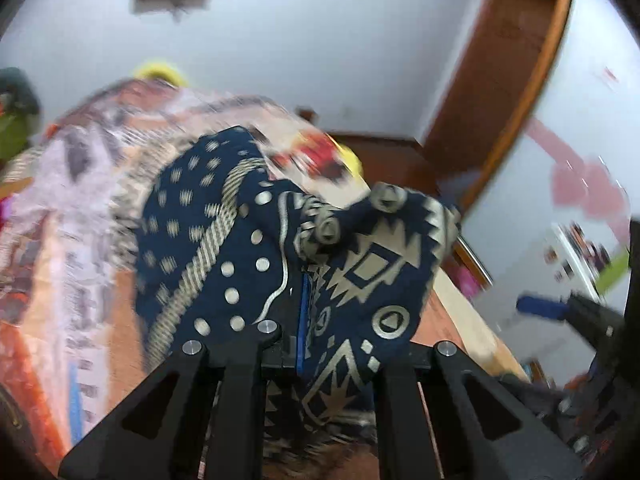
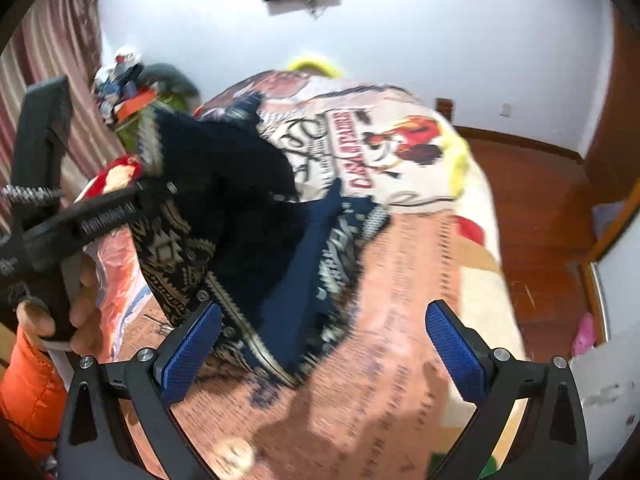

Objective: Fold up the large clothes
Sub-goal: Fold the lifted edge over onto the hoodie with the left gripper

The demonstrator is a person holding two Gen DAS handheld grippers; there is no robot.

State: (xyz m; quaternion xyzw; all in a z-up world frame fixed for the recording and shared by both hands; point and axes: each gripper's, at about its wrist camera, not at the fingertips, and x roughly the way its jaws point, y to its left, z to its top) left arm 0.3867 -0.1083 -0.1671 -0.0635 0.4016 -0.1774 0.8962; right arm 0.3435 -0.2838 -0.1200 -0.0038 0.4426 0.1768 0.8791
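A large navy garment (image 1: 248,248) with beige dots and geometric patterns is bunched over my left gripper (image 1: 304,320), which is shut on its fabric and holds it up above the bed. In the right wrist view the same garment (image 2: 256,248) hangs from the left gripper (image 2: 132,204) at the left and trails onto the bed. My right gripper (image 2: 324,344) is open and empty, its blue pads (image 2: 452,356) wide apart just in front of the garment's lower edge.
The bed is covered by a printed orange, white and red blanket (image 2: 400,280). Wooden floor (image 2: 532,200) and a wooden door frame (image 1: 520,80) lie to the right. A cluttered pile (image 2: 128,92) and striped curtain (image 2: 60,40) stand at the left.
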